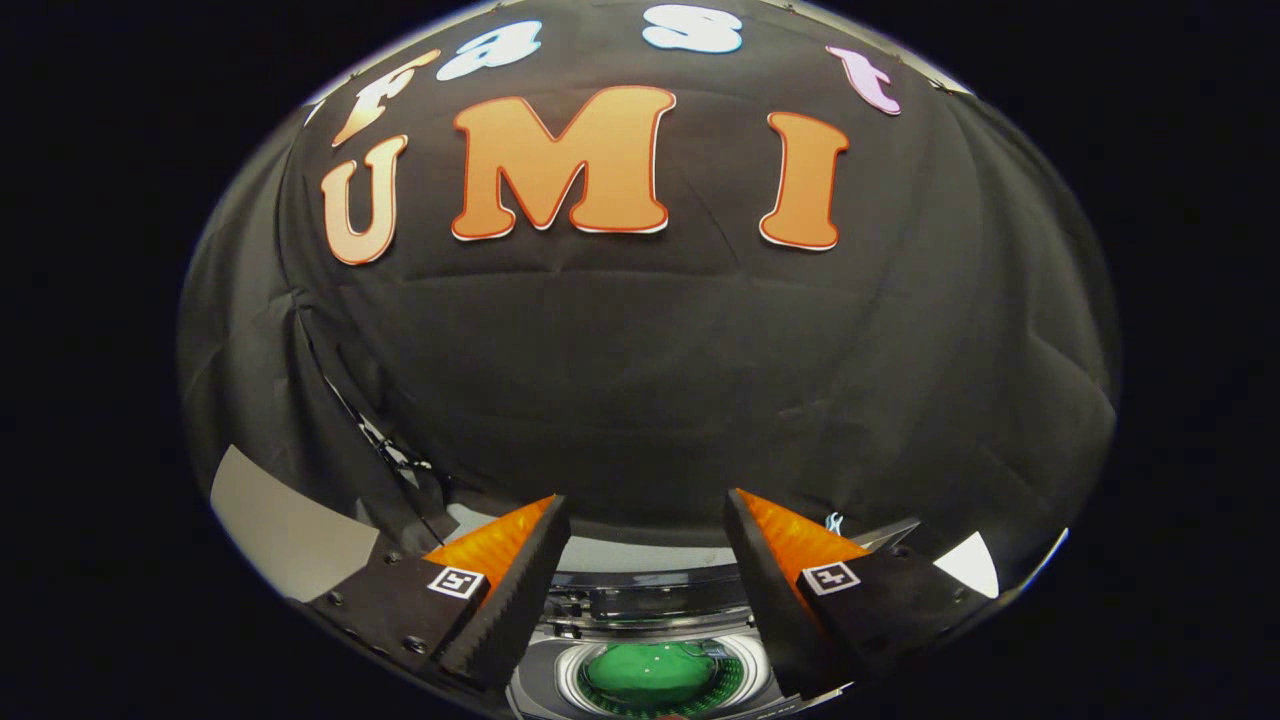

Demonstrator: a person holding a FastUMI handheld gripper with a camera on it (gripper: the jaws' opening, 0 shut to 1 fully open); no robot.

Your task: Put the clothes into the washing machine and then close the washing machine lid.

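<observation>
Tongs (645, 520) spread wide, nothing between fingers. Washing machine (650, 665) sits low between and below fingertips, lid up, round drum opening in view. Green clothes (650, 672) lie bunched inside drum, ringed by pale rim. Booth wall (650, 380) of black cloth rises beyond fingers.

- Black cloth wall (640, 380) of the booth hangs creased and wrinkled, curving wide across the back.
- A thin dark cable (385, 445) runs down the cloth near its lower left fold.
- A pale grey flat panel (285, 530) sits low at the left, below the cloth.
- A small white patch (970, 565) shows low at the right.
- Soft, even light falls on the cloth.
</observation>
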